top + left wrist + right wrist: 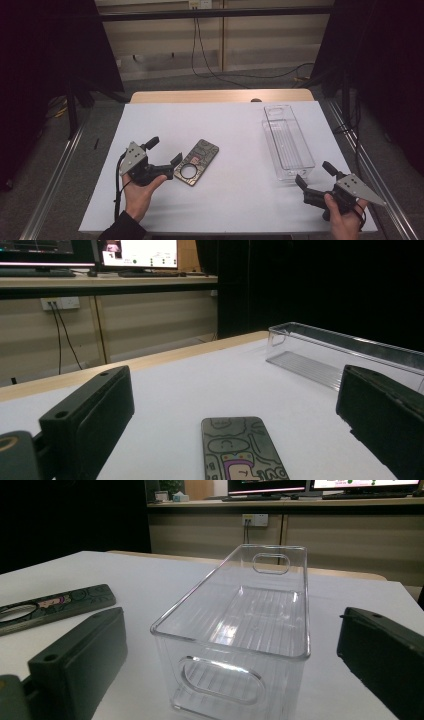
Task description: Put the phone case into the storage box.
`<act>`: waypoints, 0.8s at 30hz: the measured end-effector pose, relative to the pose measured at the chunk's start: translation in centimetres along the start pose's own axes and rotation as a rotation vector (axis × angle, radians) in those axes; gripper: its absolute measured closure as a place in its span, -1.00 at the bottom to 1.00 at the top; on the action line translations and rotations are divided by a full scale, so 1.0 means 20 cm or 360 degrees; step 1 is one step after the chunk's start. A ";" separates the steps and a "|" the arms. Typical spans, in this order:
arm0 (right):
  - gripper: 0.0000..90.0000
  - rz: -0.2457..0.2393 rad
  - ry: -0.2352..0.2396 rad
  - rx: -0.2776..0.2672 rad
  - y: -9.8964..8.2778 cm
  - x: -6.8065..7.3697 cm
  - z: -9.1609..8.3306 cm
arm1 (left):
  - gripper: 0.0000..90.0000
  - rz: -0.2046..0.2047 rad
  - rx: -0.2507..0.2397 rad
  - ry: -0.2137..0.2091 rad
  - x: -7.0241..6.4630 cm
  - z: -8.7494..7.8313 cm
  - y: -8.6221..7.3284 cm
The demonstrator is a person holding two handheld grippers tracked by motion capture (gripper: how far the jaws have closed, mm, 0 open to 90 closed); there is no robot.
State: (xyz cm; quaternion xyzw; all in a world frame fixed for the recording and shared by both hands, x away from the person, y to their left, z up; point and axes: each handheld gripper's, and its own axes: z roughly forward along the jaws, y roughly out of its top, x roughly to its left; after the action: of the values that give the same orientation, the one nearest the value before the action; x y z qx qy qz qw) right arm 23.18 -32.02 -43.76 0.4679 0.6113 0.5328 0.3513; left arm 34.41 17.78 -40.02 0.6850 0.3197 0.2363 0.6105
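A flat phone case (196, 161) with cartoon artwork and a round ring lies on the white table (235, 200), left of centre. My left gripper (165, 151) stands open just to its left, one jaw close to the case's near corner. In the left gripper view the case (240, 450) lies between the spread jaws of that gripper (237, 390), with nothing held. A clear empty plastic bin (287, 142) with handle cut-outs stands at the right. My right gripper (314, 173) is open just in front of its near end, facing the bin (240, 605).
The table's wooden far edge (220, 95) runs behind the white sheet. Metal rails (55, 175) flank the table on both sides. Cables hang against the back wall. The phone case (55, 605) lies at the left of the right gripper view.
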 end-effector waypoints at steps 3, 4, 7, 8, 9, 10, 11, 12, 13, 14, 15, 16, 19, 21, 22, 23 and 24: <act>-1.00 0.0000 0.0001 0.0000 0.00 0.00 0.00 | -0.96 0.0019 0.0014 -0.0020 -0.01 0.05 0.01; -1.00 -0.0001 0.0000 0.0001 0.00 0.00 0.00 | -0.96 0.0016 0.0013 -0.0018 -0.02 0.07 0.01; -1.00 0.0000 0.0000 0.0001 0.00 0.00 0.00 | -0.95 0.0043 0.0018 -0.0023 -0.04 0.11 0.02; -1.00 -0.0001 -0.0001 0.0002 0.00 0.00 0.00 | -0.94 0.0044 0.0018 -0.0038 -0.04 0.13 0.03; -1.00 -0.0001 -0.0001 0.0002 0.00 0.00 0.00 | -0.90 0.0044 0.0018 -0.0038 -0.04 0.13 0.03; -1.00 -0.0003 -0.0001 0.0002 0.00 0.00 0.00 | -0.86 0.0039 0.0024 -0.0057 -0.06 0.16 0.03; -1.00 -0.0003 -0.0003 0.0002 0.00 0.00 0.00 | -0.87 0.0039 0.0024 -0.0057 -0.06 0.16 0.03; -1.00 -0.0003 -0.0002 0.0002 0.00 0.00 0.00 | -0.86 0.0048 0.0029 -0.0061 -0.07 0.18 0.03; -1.00 -0.0003 -0.0002 0.0002 0.00 0.00 0.00 | -0.83 0.0048 0.0029 -0.0061 -0.07 0.18 0.03; -1.00 -0.0003 0.0000 0.0002 0.00 0.00 0.00 | -0.79 0.0065 0.0030 -0.0057 -0.07 0.20 0.03; -1.00 -0.0004 0.0000 0.0002 0.00 0.00 0.00 | -0.77 0.0068 0.0027 -0.0052 -0.07 0.21 0.03; -1.00 -0.0005 0.0000 0.0002 0.00 0.00 0.00 | -0.72 0.0054 0.0021 -0.0067 -0.07 0.21 0.02; -1.00 -0.0004 -0.0001 0.0002 0.00 0.00 0.00 | -0.52 0.0036 0.0035 -0.0106 -0.07 0.22 0.02; -1.00 -0.0010 0.0004 0.0005 0.00 0.00 0.00 | -0.29 0.0043 0.0039 -0.0142 -0.07 0.22 0.02; -1.00 -0.0007 0.0007 0.0004 0.00 0.00 0.00 | -0.22 0.0037 0.0040 -0.0164 -0.06 0.21 0.02; -1.00 -0.0008 0.0008 0.0003 0.00 0.00 0.00 | -0.19 0.0044 0.0048 -0.0165 -0.06 0.21 0.02; -1.00 -0.0007 0.0009 0.0004 0.00 0.00 0.00 | -0.13 0.0034 0.0073 -0.0164 -0.06 0.21 0.02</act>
State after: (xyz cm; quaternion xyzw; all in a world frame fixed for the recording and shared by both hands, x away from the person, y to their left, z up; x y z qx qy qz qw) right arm 23.16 -31.97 -43.78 0.4655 0.6140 0.5327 0.3501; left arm 36.63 13.99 -40.10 0.7135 0.2858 0.1997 0.6077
